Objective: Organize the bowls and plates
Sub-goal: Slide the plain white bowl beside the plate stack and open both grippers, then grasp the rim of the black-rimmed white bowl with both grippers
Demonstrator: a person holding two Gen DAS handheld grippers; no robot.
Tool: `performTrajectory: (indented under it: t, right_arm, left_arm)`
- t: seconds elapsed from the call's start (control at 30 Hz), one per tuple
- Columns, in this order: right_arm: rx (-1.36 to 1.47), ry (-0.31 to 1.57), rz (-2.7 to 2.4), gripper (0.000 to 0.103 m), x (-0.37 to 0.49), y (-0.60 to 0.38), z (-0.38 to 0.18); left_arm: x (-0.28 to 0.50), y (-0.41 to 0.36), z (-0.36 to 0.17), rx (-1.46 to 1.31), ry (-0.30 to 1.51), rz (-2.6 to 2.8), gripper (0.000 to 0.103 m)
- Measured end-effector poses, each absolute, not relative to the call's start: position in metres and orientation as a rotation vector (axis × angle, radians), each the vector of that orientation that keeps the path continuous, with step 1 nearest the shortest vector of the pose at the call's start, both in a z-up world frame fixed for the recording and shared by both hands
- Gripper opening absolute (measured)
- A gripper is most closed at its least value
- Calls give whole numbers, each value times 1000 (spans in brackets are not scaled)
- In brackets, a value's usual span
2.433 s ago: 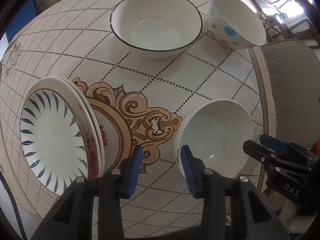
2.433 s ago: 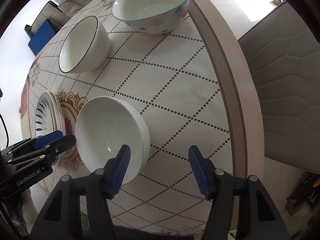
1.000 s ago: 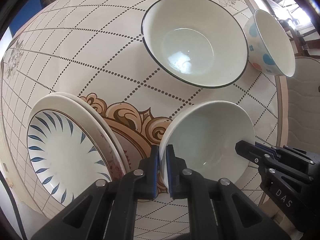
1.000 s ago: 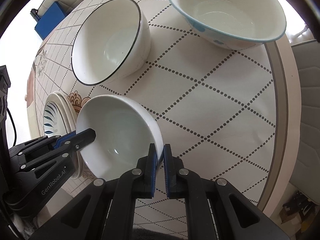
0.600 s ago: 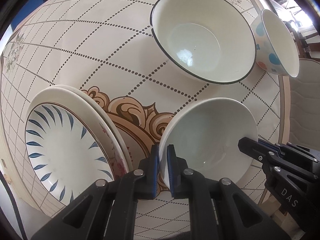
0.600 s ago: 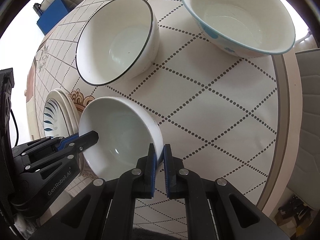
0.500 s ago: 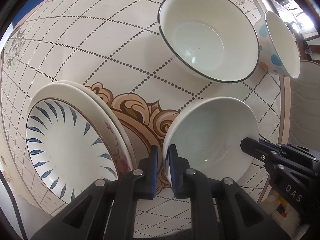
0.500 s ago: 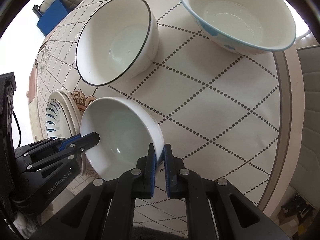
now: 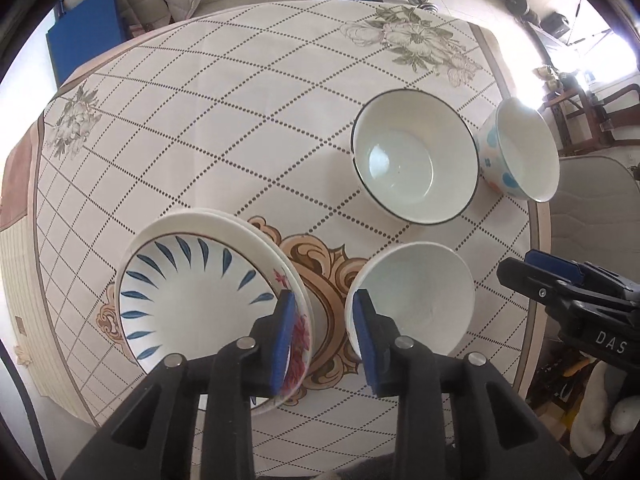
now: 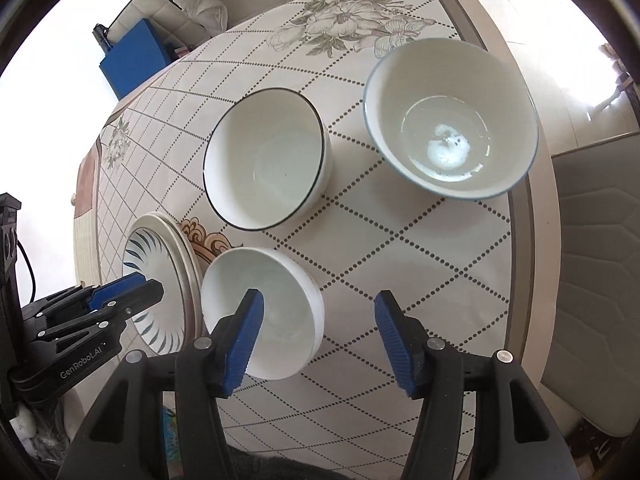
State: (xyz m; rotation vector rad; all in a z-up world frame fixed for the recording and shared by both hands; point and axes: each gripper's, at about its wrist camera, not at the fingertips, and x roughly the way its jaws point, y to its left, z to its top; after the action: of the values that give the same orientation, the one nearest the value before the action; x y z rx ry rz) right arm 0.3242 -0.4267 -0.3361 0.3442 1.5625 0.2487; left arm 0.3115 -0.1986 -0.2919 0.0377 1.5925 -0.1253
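A plain white bowl (image 9: pixel 416 296) (image 10: pixel 272 308) rests on the table near the front edge. My left gripper (image 9: pixel 322 320) is open above the gap between the bowl and a stack of plates (image 9: pixel 192 300) (image 10: pixel 160 280) topped by a blue-leaf plate. My right gripper (image 10: pixel 318 332) is open over the bowl's right rim. A black-rimmed white bowl (image 9: pixel 416 160) (image 10: pixel 268 168) and a blue-dotted bowl (image 9: pixel 520 152) (image 10: pixel 452 120) stand farther back. Each gripper shows in the other's view, the right one in the left wrist view (image 9: pixel 532 268), the left one in the right wrist view (image 10: pixel 128 288).
The round table (image 9: pixel 200 100) has a patterned cloth with dotted diamonds. A grey padded chair (image 10: pixel 600 260) stands at the right edge. A blue mat (image 9: pixel 84 36) and white cushions lie beyond the table's far side.
Both grippers were shut on the white bowl's rim and held it; both have opened and pulled back and up. The bowl now rests on the table beside the plates.
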Motion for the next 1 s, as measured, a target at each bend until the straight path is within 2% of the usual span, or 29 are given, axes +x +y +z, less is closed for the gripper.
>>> performTrajectory:
  t: [0.23, 0.63, 0.87, 0.93, 1.0]
  right_arm:
    - [404, 1576, 231, 63, 362, -421, -341]
    - [499, 1635, 155, 60, 400, -415, -381]
    - [497, 1657, 138, 49, 412, -412, -395]
    - [493, 1663, 136, 43, 416, -410, -398]
    - [485, 1672, 133, 34, 419, -409, -402]
  left_arm:
    - [361, -201, -314, 7, 1620, -121, 32]
    - [420, -216, -358, -56, 1728, -184, 32]
    - [435, -236, -372, 18, 1704, -237, 30]
    - [436, -241, -374, 37, 1700, -249, 20]
    - [439, -244, -374, 53, 1696, -247, 18]
